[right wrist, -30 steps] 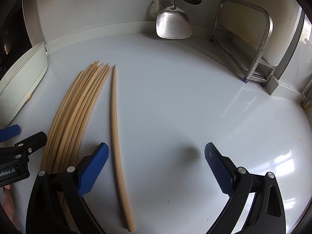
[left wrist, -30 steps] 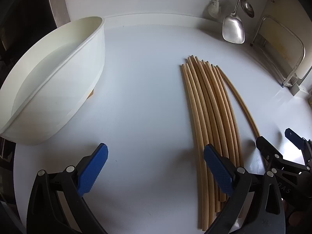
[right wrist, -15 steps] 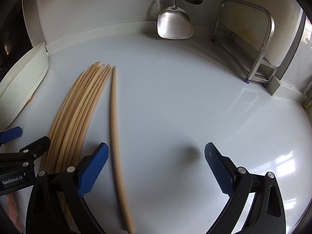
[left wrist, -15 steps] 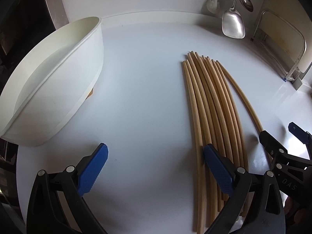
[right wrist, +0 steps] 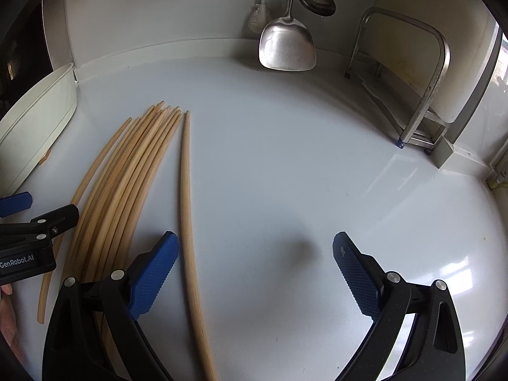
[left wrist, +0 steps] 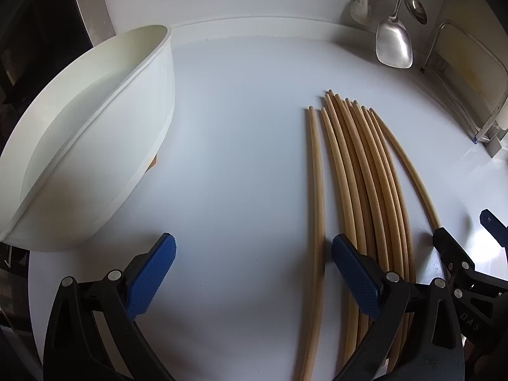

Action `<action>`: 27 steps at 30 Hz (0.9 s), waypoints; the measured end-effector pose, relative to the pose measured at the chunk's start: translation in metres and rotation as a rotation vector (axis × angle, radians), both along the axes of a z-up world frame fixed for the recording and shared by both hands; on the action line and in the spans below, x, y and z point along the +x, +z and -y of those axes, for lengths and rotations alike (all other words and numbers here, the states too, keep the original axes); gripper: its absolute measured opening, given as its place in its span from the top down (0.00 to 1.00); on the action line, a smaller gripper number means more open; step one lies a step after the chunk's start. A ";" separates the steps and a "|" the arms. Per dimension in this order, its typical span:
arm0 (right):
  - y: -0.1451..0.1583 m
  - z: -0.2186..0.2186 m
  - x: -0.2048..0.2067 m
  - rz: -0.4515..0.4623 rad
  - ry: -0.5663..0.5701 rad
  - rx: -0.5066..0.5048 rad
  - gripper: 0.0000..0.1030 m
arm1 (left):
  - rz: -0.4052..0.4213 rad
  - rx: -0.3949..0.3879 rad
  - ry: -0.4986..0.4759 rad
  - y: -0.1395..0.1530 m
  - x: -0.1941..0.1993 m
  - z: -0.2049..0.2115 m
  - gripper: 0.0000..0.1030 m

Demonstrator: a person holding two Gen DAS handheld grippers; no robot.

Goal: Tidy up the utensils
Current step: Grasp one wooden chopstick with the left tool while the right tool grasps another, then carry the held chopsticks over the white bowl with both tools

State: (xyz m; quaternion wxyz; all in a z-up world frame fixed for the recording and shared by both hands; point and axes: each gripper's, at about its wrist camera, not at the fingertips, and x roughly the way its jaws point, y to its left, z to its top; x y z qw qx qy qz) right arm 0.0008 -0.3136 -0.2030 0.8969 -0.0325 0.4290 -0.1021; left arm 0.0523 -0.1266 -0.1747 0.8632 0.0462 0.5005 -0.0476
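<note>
White counter [left wrist: 241, 146] takes up most of both views; a white tub [left wrist: 95, 133] sits at its left edge, empty as far as the inside shows. Chopsticks [left wrist: 365, 190] lie bundled side by side mid-counter, tips toward the back wall, with one stray stick [left wrist: 317, 209] split off on the tub side and another [right wrist: 187, 209] apart on the far side. Judged step: gathering, before any pickup; nothing is held. Next move likely calls for closing on a stray and lining it up with the bundle, or carrying sticks to the tub. Left gripper [left wrist: 254, 270] hovers low, fingers spread wide, its right pad just beside the tub-side stray. Right gripper [right wrist: 254, 266] is likewise spread, empty, with the other stray between its fingers.
</note>
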 end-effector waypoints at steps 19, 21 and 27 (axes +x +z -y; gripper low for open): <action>-0.002 -0.028 -0.005 -0.010 0.162 0.021 0.92 | 0.043 -0.040 -0.116 0.010 -0.023 0.022 0.89; -0.003 -0.034 -0.006 -0.019 0.165 -0.004 0.94 | 0.038 -0.033 -0.123 0.009 -0.024 0.022 0.93; 0.001 -0.025 -0.003 -0.039 0.125 0.058 0.94 | -0.008 -0.079 -0.131 0.012 -0.019 0.016 0.93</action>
